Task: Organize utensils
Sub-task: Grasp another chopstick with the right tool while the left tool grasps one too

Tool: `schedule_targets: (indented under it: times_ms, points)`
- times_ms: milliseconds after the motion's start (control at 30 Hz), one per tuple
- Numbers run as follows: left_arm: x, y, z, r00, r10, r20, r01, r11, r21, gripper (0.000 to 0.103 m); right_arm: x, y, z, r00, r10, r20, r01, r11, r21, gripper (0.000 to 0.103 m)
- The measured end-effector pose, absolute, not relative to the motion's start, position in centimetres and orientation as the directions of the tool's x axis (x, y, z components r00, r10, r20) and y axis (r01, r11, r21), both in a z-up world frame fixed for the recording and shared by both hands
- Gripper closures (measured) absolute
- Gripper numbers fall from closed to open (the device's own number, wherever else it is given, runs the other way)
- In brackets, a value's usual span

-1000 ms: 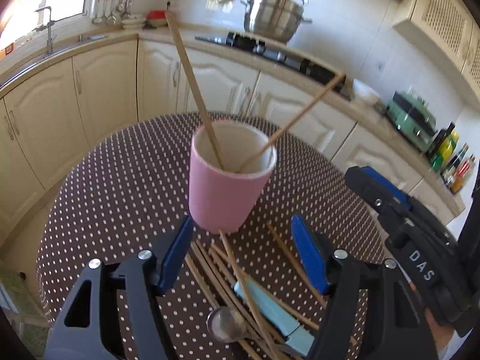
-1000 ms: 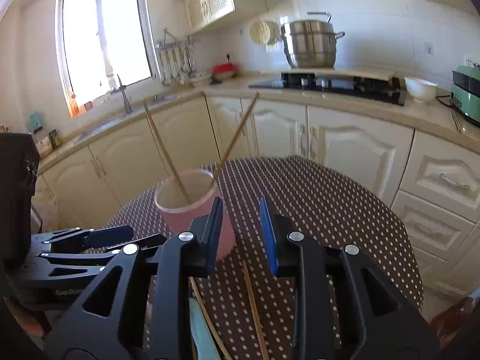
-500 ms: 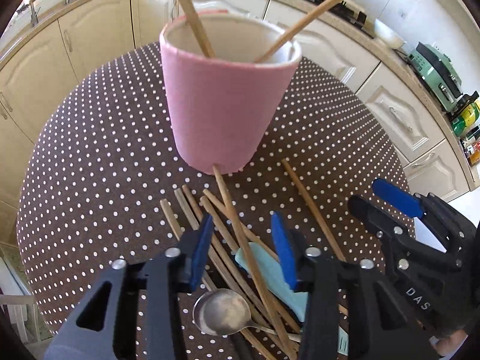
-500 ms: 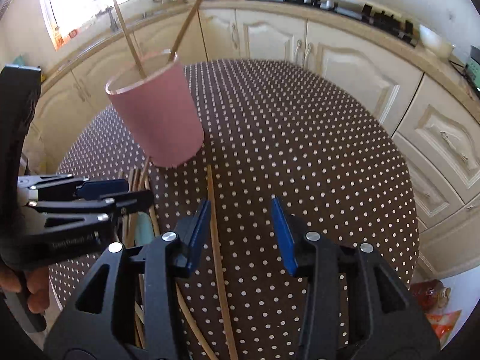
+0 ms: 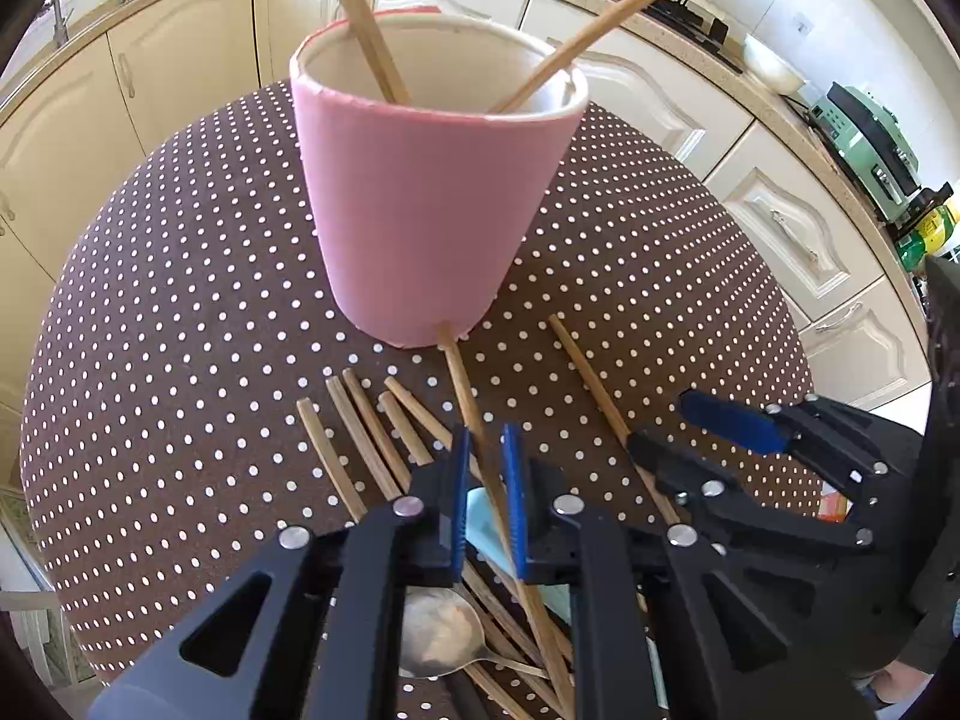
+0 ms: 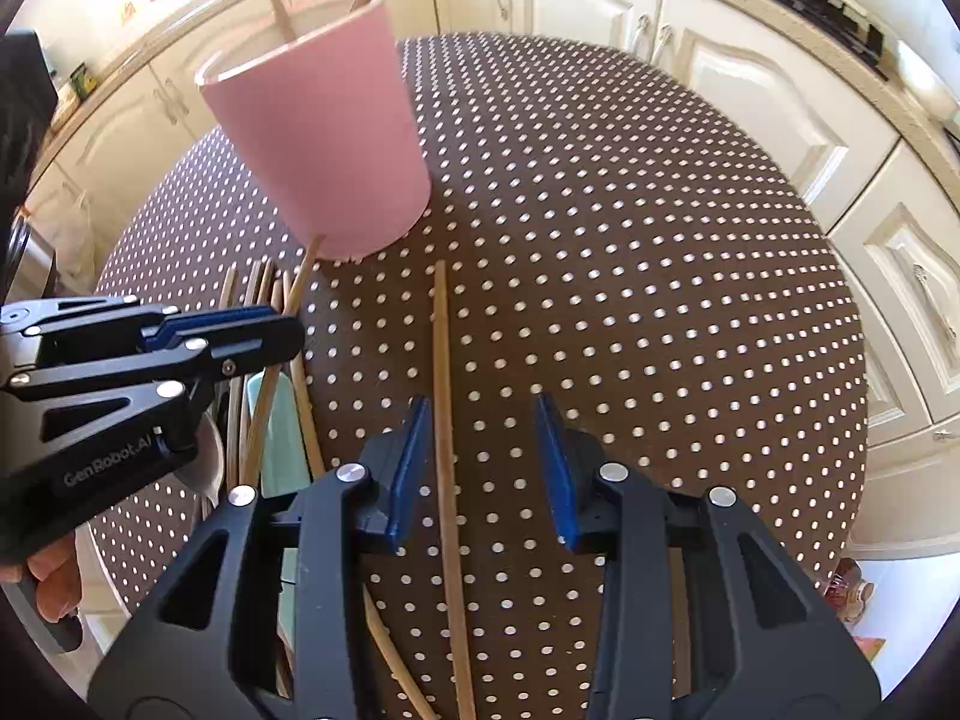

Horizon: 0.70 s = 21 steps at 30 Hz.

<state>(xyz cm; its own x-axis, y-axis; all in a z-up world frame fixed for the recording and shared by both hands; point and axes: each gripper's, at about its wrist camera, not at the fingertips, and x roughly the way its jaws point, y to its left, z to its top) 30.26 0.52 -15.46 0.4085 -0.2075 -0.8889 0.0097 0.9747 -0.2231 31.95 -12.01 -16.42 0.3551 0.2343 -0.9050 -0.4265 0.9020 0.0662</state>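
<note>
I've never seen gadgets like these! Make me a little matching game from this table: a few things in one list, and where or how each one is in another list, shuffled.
Things:
1. pink cup
2. left gripper
3. right gripper
4. metal spoon

States:
A. open, straddling a lone chopstick on the table
B. lies under the pile of chopsticks, bowl up
C. stands upright with two chopsticks leaning in it
D. closed on one chopstick whose far end reaches the cup's base

Pairs: 1-C, 2-D, 3-A, 4-B
</note>
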Motion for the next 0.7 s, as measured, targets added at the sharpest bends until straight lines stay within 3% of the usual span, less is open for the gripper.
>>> schedule_targets:
  times_ms: [133,267,533,700]
  points:
    - [30.2,0.5,-15.3,0.416,-0.212,-0.884,0.015,0.974,-0.226,0.096,32.4,-11.2,-17.3,0.329,0.200,-0.923,-0.439,0.898,0.038,0.076]
    - [29.9,0.4,-14.9,0.433,-0.216,-0.875,0.023,0.973,-0.229,0.099,32.5,-10.6,-17.3,0.332,0.197,-0.923,-0.448,0.894,0.030,0.096]
    - [28.7,0.3,-12.7,0.507,-0.237,-0.828,0.059,0.969,-0.242,0.103,30.5,-11.9,-15.6,0.406,0.264,-0.875,-0.437,0.897,0.068,0.097]
    - [29.3,0.7,-13.0,0.454,-0.209,-0.866,0.009,0.973,-0.230,0.099,29.9,-12.2,-15.1,0.405,0.279,-0.871,-0.438,0.895,0.083,0.097]
